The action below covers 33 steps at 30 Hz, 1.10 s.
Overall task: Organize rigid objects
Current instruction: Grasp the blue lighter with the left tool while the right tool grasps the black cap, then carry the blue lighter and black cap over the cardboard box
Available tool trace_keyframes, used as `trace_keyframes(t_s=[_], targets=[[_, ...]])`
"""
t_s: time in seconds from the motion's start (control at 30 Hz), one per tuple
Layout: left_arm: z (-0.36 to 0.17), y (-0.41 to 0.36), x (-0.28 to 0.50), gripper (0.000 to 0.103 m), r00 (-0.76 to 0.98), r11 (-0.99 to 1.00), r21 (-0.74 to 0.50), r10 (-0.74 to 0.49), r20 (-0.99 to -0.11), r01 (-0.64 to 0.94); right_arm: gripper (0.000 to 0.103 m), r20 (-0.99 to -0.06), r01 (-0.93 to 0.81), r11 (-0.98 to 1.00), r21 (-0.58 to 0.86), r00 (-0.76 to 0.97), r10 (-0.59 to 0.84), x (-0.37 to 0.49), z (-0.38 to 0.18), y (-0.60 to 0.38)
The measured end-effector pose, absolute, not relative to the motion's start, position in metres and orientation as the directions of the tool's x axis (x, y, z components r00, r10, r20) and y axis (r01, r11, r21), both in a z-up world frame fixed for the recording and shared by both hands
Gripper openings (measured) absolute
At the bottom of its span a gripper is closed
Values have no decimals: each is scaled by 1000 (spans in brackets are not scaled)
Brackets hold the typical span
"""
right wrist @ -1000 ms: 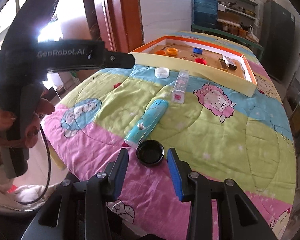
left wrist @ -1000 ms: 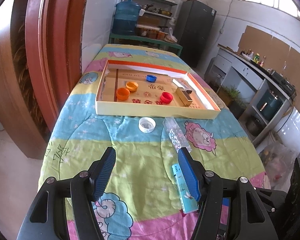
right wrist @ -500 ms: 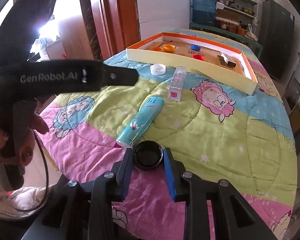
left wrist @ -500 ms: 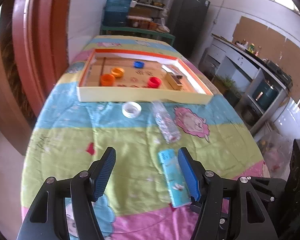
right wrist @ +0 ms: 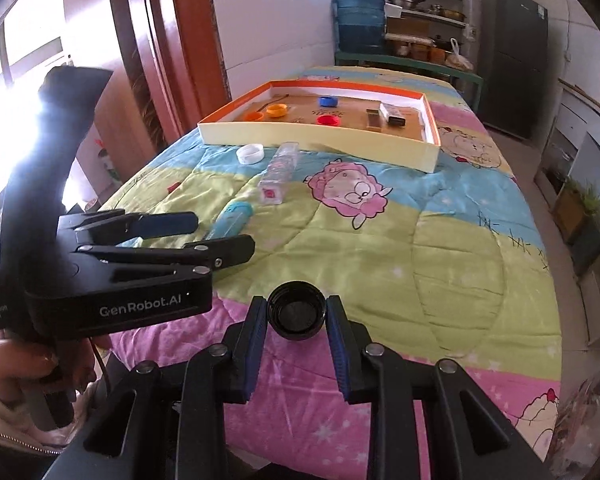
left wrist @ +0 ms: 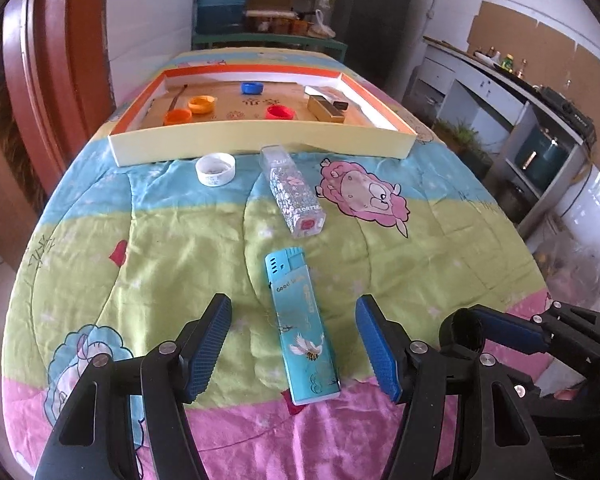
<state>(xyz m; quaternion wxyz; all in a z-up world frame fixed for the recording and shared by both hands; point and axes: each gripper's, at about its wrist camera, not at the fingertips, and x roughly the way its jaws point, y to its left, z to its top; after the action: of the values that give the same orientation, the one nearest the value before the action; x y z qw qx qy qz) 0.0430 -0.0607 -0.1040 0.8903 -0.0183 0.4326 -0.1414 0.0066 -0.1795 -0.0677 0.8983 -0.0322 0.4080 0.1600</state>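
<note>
My right gripper is shut on a black cap and holds it above the pink near edge of the quilt. My left gripper is open, its fingers on either side of a turquoise lighter that lies on the quilt. The lighter also shows in the right wrist view. A clear flowered box and a white cap lie nearer the shallow cardboard tray, which holds orange, blue and red caps and a gold box.
The table under the cartoon quilt drops off at the near and side edges. A red wooden door frame stands at the left. Shelves with a water jug are at the back, a counter at the right.
My right gripper has closed on the black cap and lifted it. My left gripper has moved right and lower, so the lighter now lies between its open fingers.
</note>
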Motion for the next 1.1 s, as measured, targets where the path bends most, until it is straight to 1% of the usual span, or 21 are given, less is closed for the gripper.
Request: trace_keyframes(t_s=[0.13, 0.2, 0.23, 0.3, 0.33, 0.37, 0.4, 0.53, 1.1], targets=[[-105, -58, 40, 64, 595, 961, -151, -262, -760, 230, 30, -738, -318, 945, 81, 618, 271, 6, -68, -178], [-105, -59, 38, 49, 609, 971, -109, -218, -762, 211, 30, -735, -320, 944, 83, 620, 275, 5, -68, -176], [-105, -59, 38, 47, 615, 974, -93, -203, -762, 206, 30, -735, -321, 943, 84, 620, 276, 6, -69, -175], [-105, -56, 38, 37, 620, 976, -90, -197, -759, 201, 30, -735, -320, 943, 88, 618, 278, 6, -70, -174], [-105, -54, 38, 34, 622, 976, -91, -196, -758, 198, 30, -735, -319, 943, 91, 617, 280, 7, -70, -174], [-105, -52, 38, 28, 623, 976, -97, -199, -757, 195, 30, -736, -318, 944, 91, 617, 279, 7, -70, -174], [-105, -50, 38, 24, 623, 976, -104, -203, -756, 193, 30, -737, -316, 944, 91, 617, 277, 7, -71, -174], [-104, -43, 39, 23, 618, 971, -141, -232, -751, 192, 30, -733, -308, 947, 93, 622, 275, 9, -69, -175], [-84, -34, 45, 23, 651, 973, -142, -227, -725, 181, 30, -715, -333, 937, 102, 631, 301, 30, -54, -163]])
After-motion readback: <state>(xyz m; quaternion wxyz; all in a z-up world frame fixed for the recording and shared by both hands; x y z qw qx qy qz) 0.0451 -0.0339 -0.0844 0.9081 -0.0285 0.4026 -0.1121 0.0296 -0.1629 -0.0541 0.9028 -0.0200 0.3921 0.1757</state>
